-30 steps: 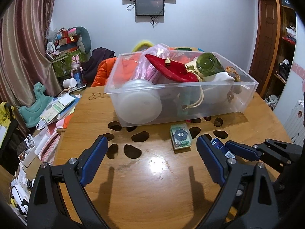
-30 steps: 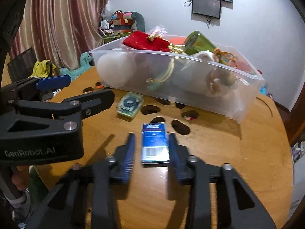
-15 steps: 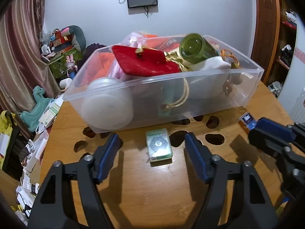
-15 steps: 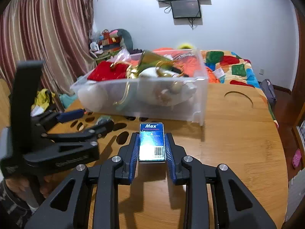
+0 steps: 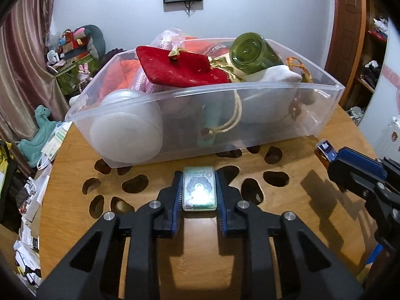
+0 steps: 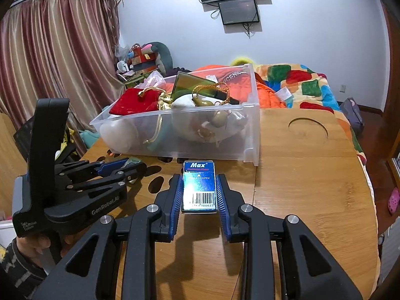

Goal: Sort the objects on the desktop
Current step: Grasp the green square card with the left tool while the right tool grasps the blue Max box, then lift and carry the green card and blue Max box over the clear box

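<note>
A small green patterned box [image 5: 199, 190] lies on the wooden table [image 5: 295, 225], just in front of the clear plastic bin [image 5: 325, 105]. My left gripper [image 5: 198, 176] is closing on it, and its blue pads touch both long sides of the box. My right gripper [image 6: 198, 178] is shut on a blue "Max" box [image 6: 199, 187] and holds it above the table, before the bin's [image 6: 250, 135] near corner. The left wrist view shows that same right gripper [image 5: 350, 160] at the right edge with the blue box [image 5: 325, 147] sticking out. The left gripper [image 6: 120, 167] is low on the left in the right wrist view.
The bin is heaped with a red pouch [image 5: 180, 70], a green bottle [image 5: 252, 52] and a white round container [image 5: 125, 137]. Dark cut-out holes [image 5: 135, 183] pierce the tabletop near the bin. A bed with a colourful blanket [image 6: 300, 82] lies beyond; clutter lines the left.
My left gripper moved in on the green box and closed from wide open until its pads met the sides. The right gripper swung over to the bin's right end, the blue box still in it.
</note>
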Available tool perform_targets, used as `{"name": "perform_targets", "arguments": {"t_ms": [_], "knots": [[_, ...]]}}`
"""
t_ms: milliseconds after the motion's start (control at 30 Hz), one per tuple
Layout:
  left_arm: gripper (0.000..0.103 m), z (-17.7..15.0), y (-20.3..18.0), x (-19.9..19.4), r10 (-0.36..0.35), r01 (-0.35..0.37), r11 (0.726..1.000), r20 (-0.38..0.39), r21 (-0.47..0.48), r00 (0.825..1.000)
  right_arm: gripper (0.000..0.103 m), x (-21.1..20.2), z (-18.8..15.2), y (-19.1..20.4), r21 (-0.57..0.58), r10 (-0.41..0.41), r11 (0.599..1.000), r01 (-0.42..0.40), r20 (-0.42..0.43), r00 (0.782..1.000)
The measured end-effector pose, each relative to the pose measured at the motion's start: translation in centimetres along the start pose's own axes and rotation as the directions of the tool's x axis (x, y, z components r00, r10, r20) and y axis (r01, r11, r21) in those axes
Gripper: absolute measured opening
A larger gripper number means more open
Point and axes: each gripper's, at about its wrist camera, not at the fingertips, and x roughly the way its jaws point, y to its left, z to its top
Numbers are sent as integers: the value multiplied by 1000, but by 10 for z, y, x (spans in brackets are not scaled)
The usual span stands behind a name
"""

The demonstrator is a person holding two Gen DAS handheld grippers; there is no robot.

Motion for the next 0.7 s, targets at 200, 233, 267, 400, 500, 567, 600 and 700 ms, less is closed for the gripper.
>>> {"name": "perform_targets", "arguments": {"t_ms": [200,233,267,400,500,567,600,700], "knots": [[24,1,4,-18,-18,18,1000,52,-7,998,25,-2,3,0,3,-4,1000,4,1,1000],[24,1,6,-22,-22,22,1000,63,-9,998,25,-3,4,0,3,-6,1000,6,2,1000],[24,2,8,-27,-26,27,1000,75,-11,997,25,-3,5,1,3,-6,1000,6,3,1000],[24,5,14,-44,-41,44,999,123,-22,992,25,-9,8,2,1,-6,1000,6,16,1000],[24,9,17,-55,-47,52,998,153,-27,987,25,-15,13,4,-2,-2,1000,2,31,1000],[24,12,20,-62,-47,53,998,176,-28,983,25,-19,17,7,-8,-4,1000,4,42,999],[24,13,21,-65,-48,54,998,184,-29,982,25,-22,20,8,-12,-5,1000,6,48,999],[24,19,25,-72,-51,59,998,210,-31,976,25,-27,28,10,-24,-12,1000,14,66,998]]}}
